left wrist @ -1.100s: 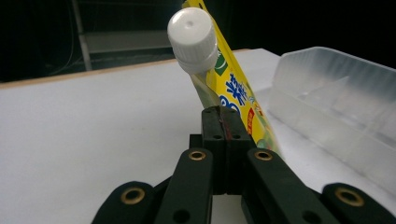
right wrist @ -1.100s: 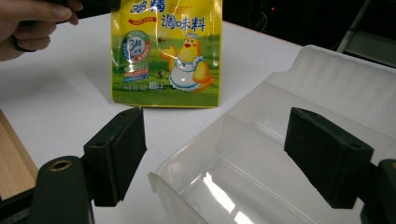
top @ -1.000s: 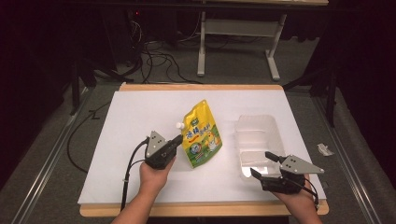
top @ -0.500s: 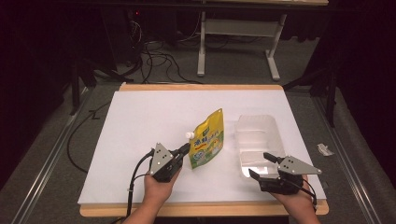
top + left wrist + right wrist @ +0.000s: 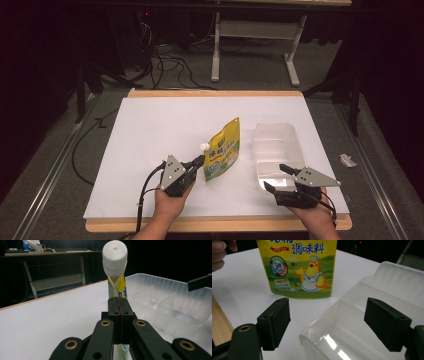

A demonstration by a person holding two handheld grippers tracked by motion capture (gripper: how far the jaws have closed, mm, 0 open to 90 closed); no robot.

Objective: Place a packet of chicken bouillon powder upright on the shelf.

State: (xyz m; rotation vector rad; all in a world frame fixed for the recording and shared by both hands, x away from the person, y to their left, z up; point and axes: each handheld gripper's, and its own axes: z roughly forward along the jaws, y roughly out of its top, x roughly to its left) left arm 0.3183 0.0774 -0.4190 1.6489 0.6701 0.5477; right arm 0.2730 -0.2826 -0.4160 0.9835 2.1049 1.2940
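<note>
A yellow seasoning pouch [image 5: 224, 151] with a white screw cap [image 5: 114, 256] stands upright near the middle of the white worktop [image 5: 150, 130], just left of a clear plastic tray [image 5: 275, 145]. The left tongs [image 5: 198, 162] are clamped on the pouch's edge below the cap. The right tongs [image 5: 276, 178] hover with jaws wide apart over the tray's near end, gripping nothing.
</note>
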